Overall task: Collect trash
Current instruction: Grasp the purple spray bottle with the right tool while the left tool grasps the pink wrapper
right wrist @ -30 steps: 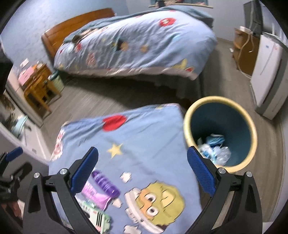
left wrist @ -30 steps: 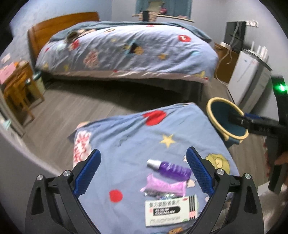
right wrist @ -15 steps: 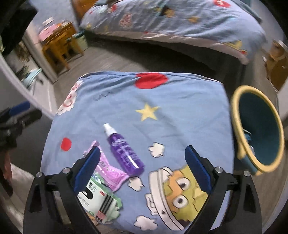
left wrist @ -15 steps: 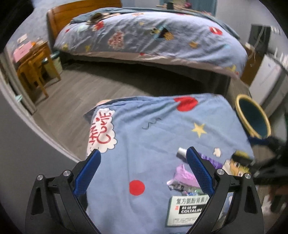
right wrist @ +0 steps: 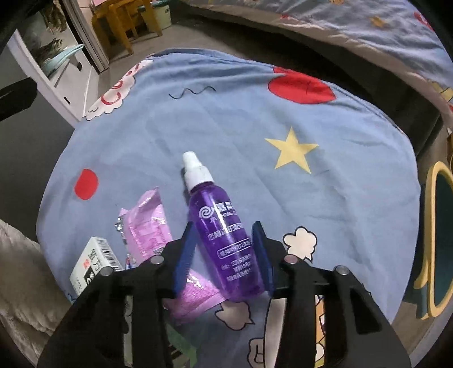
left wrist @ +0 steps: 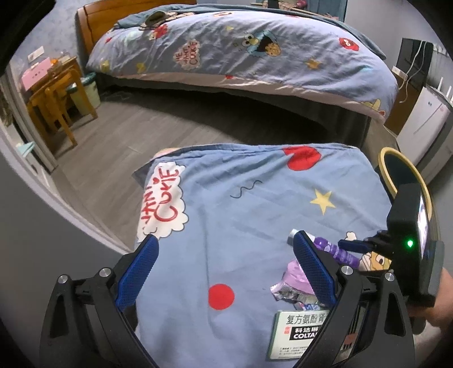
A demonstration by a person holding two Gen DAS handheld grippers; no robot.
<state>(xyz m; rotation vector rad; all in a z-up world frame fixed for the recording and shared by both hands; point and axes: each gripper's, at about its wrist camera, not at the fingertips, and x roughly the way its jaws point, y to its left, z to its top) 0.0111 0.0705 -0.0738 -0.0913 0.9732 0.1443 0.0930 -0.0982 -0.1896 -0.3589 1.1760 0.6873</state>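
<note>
A bed [left wrist: 240, 53] with a wooden headboard [left wrist: 113, 17] spans the top of the left wrist frame, covered by a blue cartoon-print duvet [left wrist: 283, 51]. A wooden chair [left wrist: 56, 102] and desk [left wrist: 51, 73] occupy the upper left, with a pink item [left wrist: 35, 74] on the desk. Grey wood-look flooring [left wrist: 141, 133] fills the centre. A white appliance [left wrist: 421, 119] stands at the right edge. A blue printed cloth [right wrist: 240, 127] covers the foreground surface in both views.

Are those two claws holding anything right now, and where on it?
Right gripper is closing around the purple spray bottle, at its lower body; firm grip cannot be told. Left gripper holds nothing.
</note>
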